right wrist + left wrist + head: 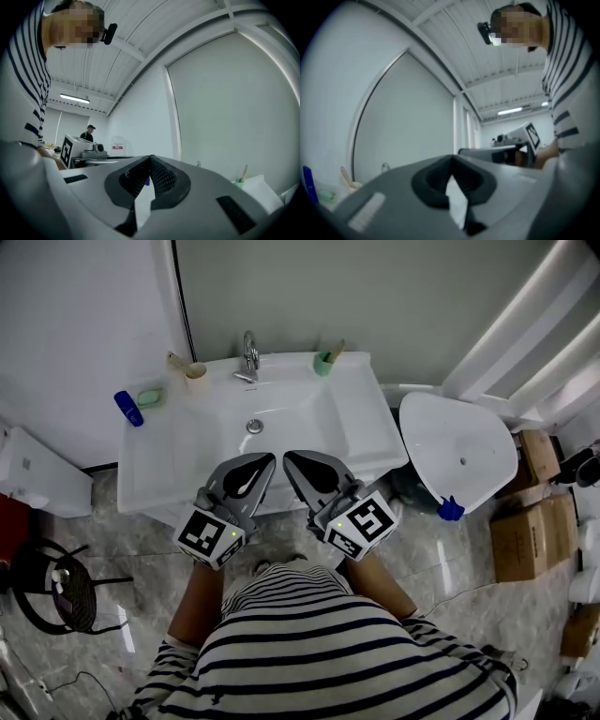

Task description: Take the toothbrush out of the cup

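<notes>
**At the basin's front rim: two closed grippers, brushes across the bowl**

Over the near edge of the white ceramic washbasin (150,474), the left hand-held gripper (262,463) and the right hand-held gripper (292,461) lie side by side. Both are roughly level, with their tips aimed at the back wall and almost meeting. Each has its jaws pressed together with nothing between them.

Two cups stand on the back ledge, either side of the chrome tap (250,354). The small green cup (322,365) holds a wooden-handled toothbrush (336,351) that leans up and to the right. The beige cup (196,375) holds a pale brush (176,362) that leans to the left. The task does not say which cup is meant.

The green cup lies ahead and to the right of the right gripper, the beige cup ahead and to the left of the left gripper. Both are well apart from the tips. The nearer hand would likely reach forward, open, and close across the handle above the rim.
</notes>
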Action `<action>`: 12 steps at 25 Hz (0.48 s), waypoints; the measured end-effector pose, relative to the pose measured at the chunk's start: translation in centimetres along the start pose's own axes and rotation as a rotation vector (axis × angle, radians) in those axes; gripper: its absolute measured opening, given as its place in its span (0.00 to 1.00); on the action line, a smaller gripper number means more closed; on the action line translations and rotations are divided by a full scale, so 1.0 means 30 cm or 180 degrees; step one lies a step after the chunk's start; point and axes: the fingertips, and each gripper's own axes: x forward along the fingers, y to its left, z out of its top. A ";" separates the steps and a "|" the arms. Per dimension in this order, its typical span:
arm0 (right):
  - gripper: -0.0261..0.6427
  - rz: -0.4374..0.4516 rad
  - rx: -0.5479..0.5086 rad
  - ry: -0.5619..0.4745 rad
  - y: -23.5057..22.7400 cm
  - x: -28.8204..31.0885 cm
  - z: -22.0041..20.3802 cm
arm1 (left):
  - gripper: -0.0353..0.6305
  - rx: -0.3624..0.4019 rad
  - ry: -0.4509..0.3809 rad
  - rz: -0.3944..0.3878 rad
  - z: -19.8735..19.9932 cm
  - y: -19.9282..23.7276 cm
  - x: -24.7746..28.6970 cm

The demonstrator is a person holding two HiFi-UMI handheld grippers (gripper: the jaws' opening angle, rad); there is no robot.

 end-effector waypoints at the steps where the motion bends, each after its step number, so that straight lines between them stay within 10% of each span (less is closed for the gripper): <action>1: 0.05 0.0003 0.0022 -0.0007 0.000 0.000 -0.001 | 0.06 -0.0005 0.0001 -0.0001 -0.002 0.000 0.000; 12: 0.05 -0.0012 -0.0046 0.0110 0.027 0.045 -0.034 | 0.06 -0.0030 -0.0013 0.0024 -0.007 0.032 -0.039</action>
